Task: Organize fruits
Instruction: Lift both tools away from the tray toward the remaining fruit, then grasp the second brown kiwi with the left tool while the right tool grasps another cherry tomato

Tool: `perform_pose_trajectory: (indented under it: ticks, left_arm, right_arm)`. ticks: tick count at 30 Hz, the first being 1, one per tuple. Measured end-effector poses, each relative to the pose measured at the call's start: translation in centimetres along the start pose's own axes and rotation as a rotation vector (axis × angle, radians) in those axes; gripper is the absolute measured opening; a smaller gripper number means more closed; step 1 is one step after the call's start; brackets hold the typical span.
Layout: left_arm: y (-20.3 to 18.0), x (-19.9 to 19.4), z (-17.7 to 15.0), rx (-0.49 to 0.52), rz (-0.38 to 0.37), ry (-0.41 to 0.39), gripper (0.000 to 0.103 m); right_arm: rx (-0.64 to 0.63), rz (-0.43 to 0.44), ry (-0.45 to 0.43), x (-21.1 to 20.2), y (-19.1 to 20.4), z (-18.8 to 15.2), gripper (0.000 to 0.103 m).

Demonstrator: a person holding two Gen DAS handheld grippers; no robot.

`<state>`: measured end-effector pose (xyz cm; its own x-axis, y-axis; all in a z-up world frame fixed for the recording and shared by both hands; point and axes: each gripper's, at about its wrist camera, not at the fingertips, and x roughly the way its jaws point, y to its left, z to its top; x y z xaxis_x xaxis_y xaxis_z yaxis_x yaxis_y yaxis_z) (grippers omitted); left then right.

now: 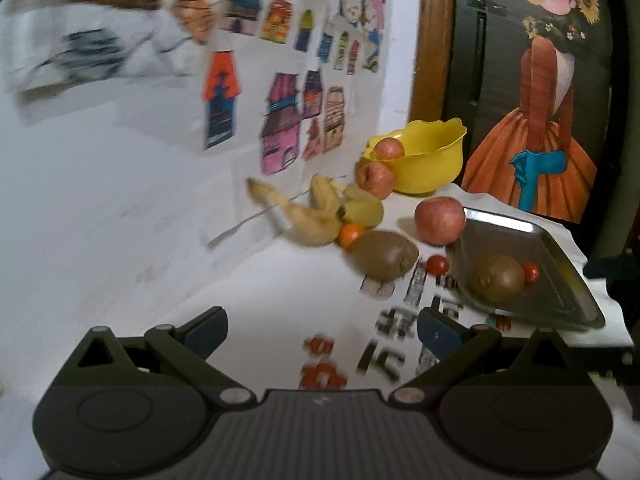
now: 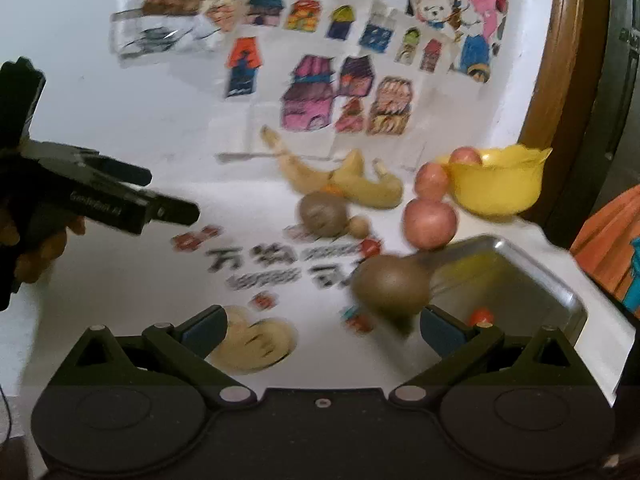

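With both tongs open and gripping nothing, I am sorting the brown fuzzy kiwis: the left gripper (image 1: pixel 322 330) is facing the loose kiwi (image 1: pixel 385 255) ahead, while the right gripper (image 2: pixel 322 330) is sitting just behind the blurred kiwi (image 2: pixel 390 286) at the rim of the shiny metal tray (image 2: pixel 532 268), so next I think I must close on one.

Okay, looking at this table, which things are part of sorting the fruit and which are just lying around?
Part of the job:
- yellow bowl holding an apple
- metal tray holding a kiwi and a cherry tomato
- loose apples, bananas, kiwi on the table
- small orange fruit
- both claws, open: left claw, right claw

Just lying about:
- printed tablecloth
- girl picture
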<state>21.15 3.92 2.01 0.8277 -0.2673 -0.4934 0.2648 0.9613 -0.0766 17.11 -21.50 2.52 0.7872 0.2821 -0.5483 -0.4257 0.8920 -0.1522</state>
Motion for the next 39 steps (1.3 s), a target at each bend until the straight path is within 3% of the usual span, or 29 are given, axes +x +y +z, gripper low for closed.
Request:
perform_pose_trajectory:
  ticks: [5,10,20,25,39]
  left_arm:
    - [-0.8,3.7,2.0,-0.015,-0.038,-0.011,0.103]
    - [-1.0,6.8,3.2,-0.038,-0.072,0.0,0.103]
    - [-0.7,11.2,3.7,-0.098,-0.148,0.048,0.102]
    - [-0.3,12.3,3.7,-0.137,-0.185,0.064,0.1]
    - [-0.1,14.1,3.8,-0.181,-0.261,0.123,0.081]
  right_arm:
    - [0.041,-0.007,-0.018,3.5,-4.3,1.5,0.101]
    - [0.032,0.02,-0.002,7.0,-6.1,2.4,0.093]
    - [-0.067,0.056,0.059,12.1,-5.0,3.6,0.074]
    - [-0.071,0.06,0.089,13.7,-4.9,3.9,0.057]
    - [-0.054,0.105,0.138,15.5,-4.6,4.1,0.042]
